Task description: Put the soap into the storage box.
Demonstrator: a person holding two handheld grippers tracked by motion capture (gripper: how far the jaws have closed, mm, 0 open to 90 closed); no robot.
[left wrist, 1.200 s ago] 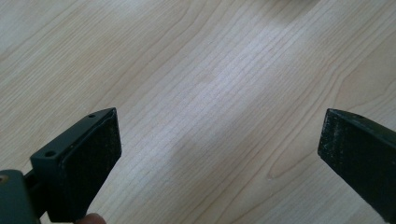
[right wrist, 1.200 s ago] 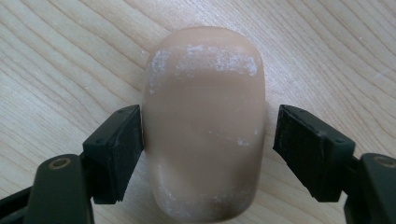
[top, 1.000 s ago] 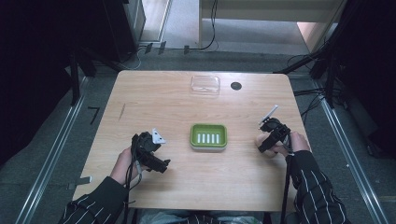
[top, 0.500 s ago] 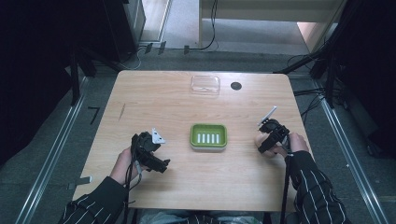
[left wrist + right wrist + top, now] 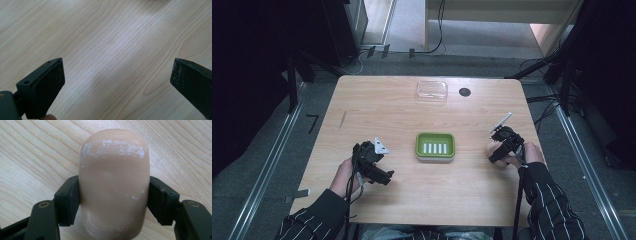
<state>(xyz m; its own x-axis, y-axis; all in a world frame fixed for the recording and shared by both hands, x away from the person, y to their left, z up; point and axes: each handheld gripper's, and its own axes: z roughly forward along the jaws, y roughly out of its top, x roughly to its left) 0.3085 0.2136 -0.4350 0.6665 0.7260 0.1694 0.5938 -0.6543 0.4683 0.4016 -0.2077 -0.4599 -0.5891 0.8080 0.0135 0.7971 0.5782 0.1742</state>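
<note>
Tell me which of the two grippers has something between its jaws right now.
The right gripper: its jaws press both sides of a tan bar of soap. The left gripper stands wide open over bare table.

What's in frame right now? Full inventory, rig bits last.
table: 1, light wood, centre of the high view
soap dish: 1, green with white slots, middle of the table
clear lid: 1, transparent, far edge of the table
black disc: 1, black, just right of the clear lid
soap: 1, tan with white scuffs, on the table at the right, between the right gripper's jaws
left gripper: 1, black, near left of the table, jaws wide apart over bare wood
right gripper: 1, black, right side of the table, jaws pressed on both sides of the soap
sleeves: 2, dark with white stripes, bottom corners of the high view
</note>
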